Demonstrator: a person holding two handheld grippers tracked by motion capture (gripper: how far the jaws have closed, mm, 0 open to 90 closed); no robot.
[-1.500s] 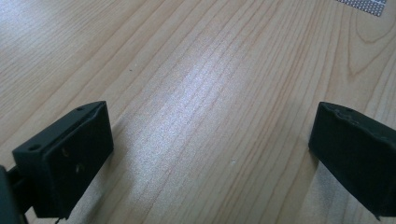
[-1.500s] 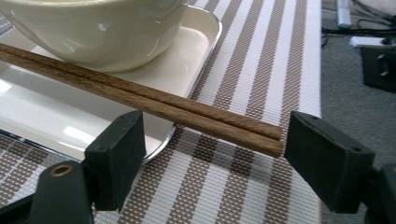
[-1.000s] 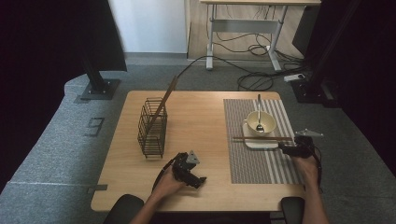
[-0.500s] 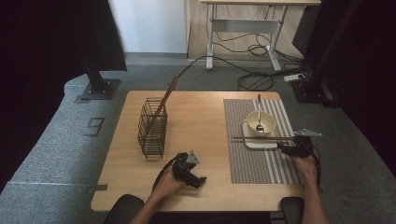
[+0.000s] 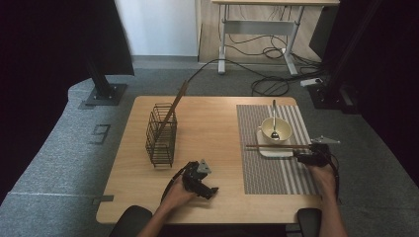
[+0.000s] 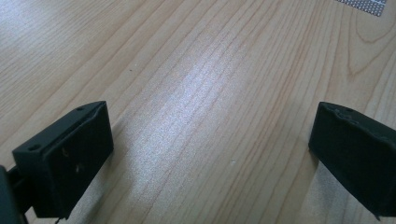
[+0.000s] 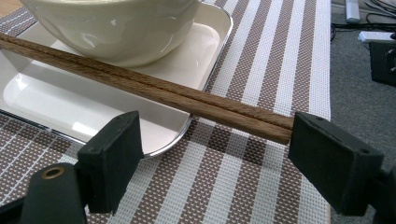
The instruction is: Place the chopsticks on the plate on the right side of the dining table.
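A pair of brown wooden chopsticks lies across the near rim of a white rectangular plate. A cream bowl stands on the plate with a spoon in it. My right gripper sits low on the striped placemat at the chopsticks' right end. It is open, and the tips lie close by one jaw while the other stands well clear. My left gripper rests open over bare wood near the front edge of the table.
A black wire basket stands left of the middle of the table, with a long wooden stick leaning out of it. Beyond the table are a dark stand base, cables and a desk frame on the floor.
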